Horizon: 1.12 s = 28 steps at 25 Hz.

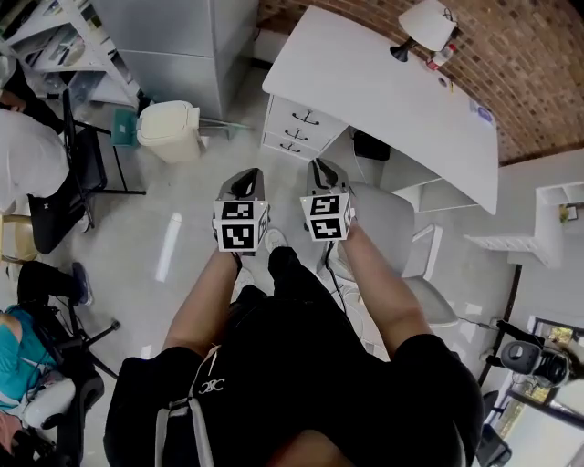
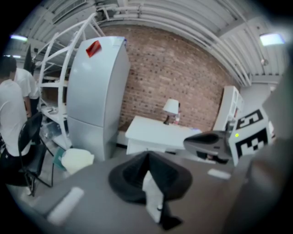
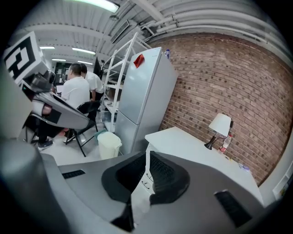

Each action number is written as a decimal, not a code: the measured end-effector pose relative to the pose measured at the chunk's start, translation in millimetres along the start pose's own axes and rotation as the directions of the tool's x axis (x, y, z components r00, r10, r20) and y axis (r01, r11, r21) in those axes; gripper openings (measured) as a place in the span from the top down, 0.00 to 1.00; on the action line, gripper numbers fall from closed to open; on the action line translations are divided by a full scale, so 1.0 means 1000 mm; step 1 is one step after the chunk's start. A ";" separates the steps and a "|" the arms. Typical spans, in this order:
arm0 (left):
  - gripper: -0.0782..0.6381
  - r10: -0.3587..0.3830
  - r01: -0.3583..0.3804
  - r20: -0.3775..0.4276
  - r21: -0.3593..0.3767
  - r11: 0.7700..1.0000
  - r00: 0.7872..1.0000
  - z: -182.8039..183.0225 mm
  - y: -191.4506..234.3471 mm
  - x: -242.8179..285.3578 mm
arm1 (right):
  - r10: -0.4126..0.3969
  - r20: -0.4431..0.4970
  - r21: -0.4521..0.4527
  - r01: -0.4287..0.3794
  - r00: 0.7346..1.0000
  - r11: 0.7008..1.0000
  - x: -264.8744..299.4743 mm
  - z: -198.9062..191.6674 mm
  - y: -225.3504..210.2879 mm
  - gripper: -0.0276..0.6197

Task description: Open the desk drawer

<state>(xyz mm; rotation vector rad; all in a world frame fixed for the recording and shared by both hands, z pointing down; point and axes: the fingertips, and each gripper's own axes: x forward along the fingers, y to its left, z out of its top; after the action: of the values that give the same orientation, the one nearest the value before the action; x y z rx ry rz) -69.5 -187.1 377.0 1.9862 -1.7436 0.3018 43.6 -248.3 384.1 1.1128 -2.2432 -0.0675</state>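
The white desk (image 1: pixel 383 87) stands at the upper right in the head view. Its stack of drawers (image 1: pixel 299 128) with dark handles faces me, all pushed in. Both grippers hang side by side above the floor, short of the drawers and touching nothing. My left gripper (image 1: pixel 246 176) has its jaws together and empty, and its own view shows the desk (image 2: pixel 153 130) beyond the closed tips (image 2: pixel 147 157). My right gripper (image 1: pixel 321 167) is shut too, with nothing held. In its view the drawer handles (image 3: pixel 145 179) show through the slit below the jaw tips (image 3: pixel 147 156).
A cream lidded bin (image 1: pixel 169 130) stands left of the drawers beside a tall grey fridge (image 1: pixel 173 36). A grey office chair (image 1: pixel 392 228) is close at my right. A lamp (image 1: pixel 427 25) sits on the desk. People sit by a black chair (image 1: pixel 87 160) at the left.
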 end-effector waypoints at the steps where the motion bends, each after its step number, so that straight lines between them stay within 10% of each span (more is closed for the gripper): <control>1: 0.89 0.004 -0.004 -0.013 0.010 1.000 1.000 -0.002 0.000 0.009 | -0.001 -0.009 -0.018 0.001 1.000 1.000 0.013 -0.005 -0.005 0.96; 15: 0.89 0.073 -0.081 -0.091 -0.087 0.993 0.993 -0.040 0.026 0.146 | 0.017 -0.273 -0.296 -0.100 0.962 0.950 0.235 -0.142 -0.043 0.78; 23: 0.89 0.071 -0.099 -0.153 -0.184 0.978 0.986 -0.117 0.042 0.210 | -0.024 -0.397 -0.485 -0.187 0.917 0.854 0.344 -0.249 -0.021 0.77; 28: 0.89 0.084 -0.111 -0.163 -0.162 0.981 0.983 -0.145 0.059 0.243 | -0.013 -0.428 -0.611 -0.278 0.904 0.742 0.393 -0.312 -0.005 0.77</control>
<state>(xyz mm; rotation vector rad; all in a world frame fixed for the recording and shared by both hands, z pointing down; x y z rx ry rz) -66.4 -332.5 626.7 1.7128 -1.7103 0.3203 44.5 -471.1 833.8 0.5011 -1.6864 -0.4906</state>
